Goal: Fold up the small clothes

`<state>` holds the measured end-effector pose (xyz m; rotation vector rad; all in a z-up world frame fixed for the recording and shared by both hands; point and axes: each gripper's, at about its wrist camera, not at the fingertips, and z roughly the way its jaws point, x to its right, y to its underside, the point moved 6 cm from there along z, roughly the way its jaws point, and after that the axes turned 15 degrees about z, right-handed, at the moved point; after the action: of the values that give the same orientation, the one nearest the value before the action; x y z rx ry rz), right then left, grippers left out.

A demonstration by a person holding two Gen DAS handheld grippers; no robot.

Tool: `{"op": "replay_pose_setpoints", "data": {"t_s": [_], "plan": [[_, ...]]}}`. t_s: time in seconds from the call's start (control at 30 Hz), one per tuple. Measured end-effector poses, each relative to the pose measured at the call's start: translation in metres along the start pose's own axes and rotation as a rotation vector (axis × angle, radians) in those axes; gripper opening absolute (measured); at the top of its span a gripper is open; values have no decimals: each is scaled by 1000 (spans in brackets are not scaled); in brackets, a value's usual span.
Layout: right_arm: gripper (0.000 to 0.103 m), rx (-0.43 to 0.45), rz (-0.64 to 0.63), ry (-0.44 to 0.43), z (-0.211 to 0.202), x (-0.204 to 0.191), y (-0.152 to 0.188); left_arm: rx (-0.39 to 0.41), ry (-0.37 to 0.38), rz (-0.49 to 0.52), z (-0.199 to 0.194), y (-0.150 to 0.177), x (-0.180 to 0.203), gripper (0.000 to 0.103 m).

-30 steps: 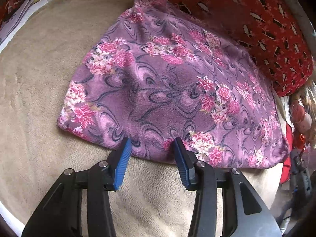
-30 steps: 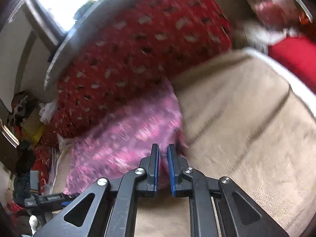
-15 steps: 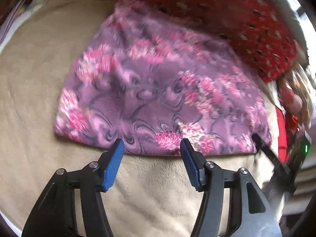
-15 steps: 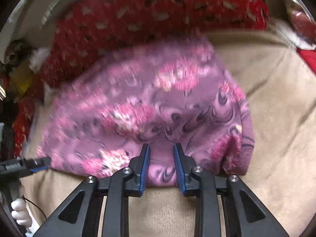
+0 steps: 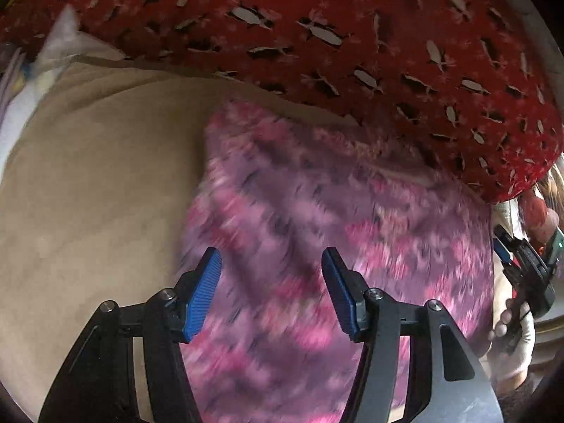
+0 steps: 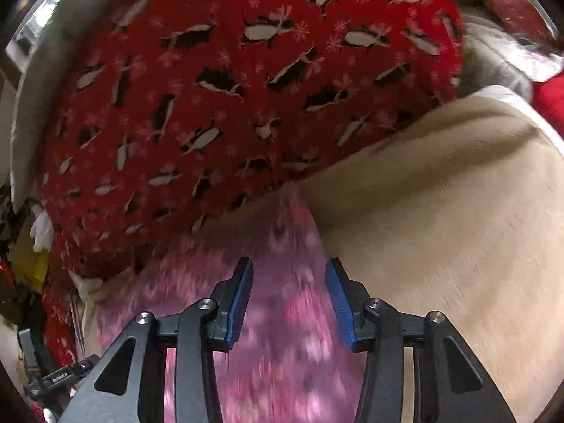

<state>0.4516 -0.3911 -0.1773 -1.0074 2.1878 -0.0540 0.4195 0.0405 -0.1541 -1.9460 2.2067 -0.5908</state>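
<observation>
A purple garment with pink flowers (image 5: 328,211) lies flat on a beige blanket (image 5: 98,183), blurred by motion. My left gripper (image 5: 270,268) is open and empty, its blue pads over the garment's near left part. In the right wrist view the same garment (image 6: 289,335) runs under my right gripper (image 6: 289,282), which is open and empty above the cloth near its right edge. The right gripper also shows at the far right of the left wrist view (image 5: 525,275), held in a gloved hand.
A red pillow with a penguin print (image 5: 352,35) lies along the far side of the garment and also shows in the right wrist view (image 6: 246,88). The beige blanket spreads to the right there (image 6: 458,229). Clutter sits at the left edge (image 6: 31,253).
Both grippers have moved forward over the garment, so the cloth lies under the fingers now. The right gripper has opened from nearly shut to wide. The left gripper has opened a little wider.
</observation>
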Motion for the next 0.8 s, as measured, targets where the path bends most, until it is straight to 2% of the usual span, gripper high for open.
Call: {"op": "replay_pose_setpoints", "data": {"t_s": [0.07,0.1,0.13,0.17,0.23,0.27,0.3,0.33,0.37,0.43,0.5,0.57,0.63,0.67,0.7,0.73,0.77,0.8], "plan": [[46,-5,-7,15,16,-8,-10,6,-2,1,10,-13,4,58],[39,-21,-17,11,22,-11,-13,9,-11,2,17,-19,6,58],[27,-53,-40,18,32,-17,-14,10,-27,2,22,-22,6,58],[7,-56,-81,19,35,-25,-15,15,-49,5,27,-25,6,58],[5,11,-109,-22,28,-31,-23,32,-102,15,36,-31,3,58],[5,36,-91,-24,28,-26,-29,34,-129,25,41,-32,3,59],[6,13,-66,10,35,-16,-30,33,-143,36,43,-34,4,60],[6,-52,-44,76,49,0,-25,30,-158,46,42,-35,6,60],[6,-71,-28,88,52,8,-22,27,-158,45,40,-35,6,60],[14,-2,-17,53,30,6,-25,21,-128,35,29,-31,6,58],[15,81,-50,34,-1,-1,-22,51,-98,35,9,-21,12,58],[17,97,-114,-88,-29,-14,-5,107,-84,49,-13,-6,22,58],[31,84,-185,-140,-44,-20,26,127,-77,63,-21,13,33,59],[40,71,-218,-136,-44,-18,41,109,-86,66,-17,23,37,59],[43,42,-260,-100,-36,-13,59,71,-93,70,-9,32,41,59],[44,-21,-293,-31,-20,-5,76,15,-101,74,2,43,44,59],[43,-48,-323,23,-10,1,87,-7,-123,82,6,48,45,59],[43,34,-371,25,-23,-5,91,8,-141,92,0,52,48,59]]}}
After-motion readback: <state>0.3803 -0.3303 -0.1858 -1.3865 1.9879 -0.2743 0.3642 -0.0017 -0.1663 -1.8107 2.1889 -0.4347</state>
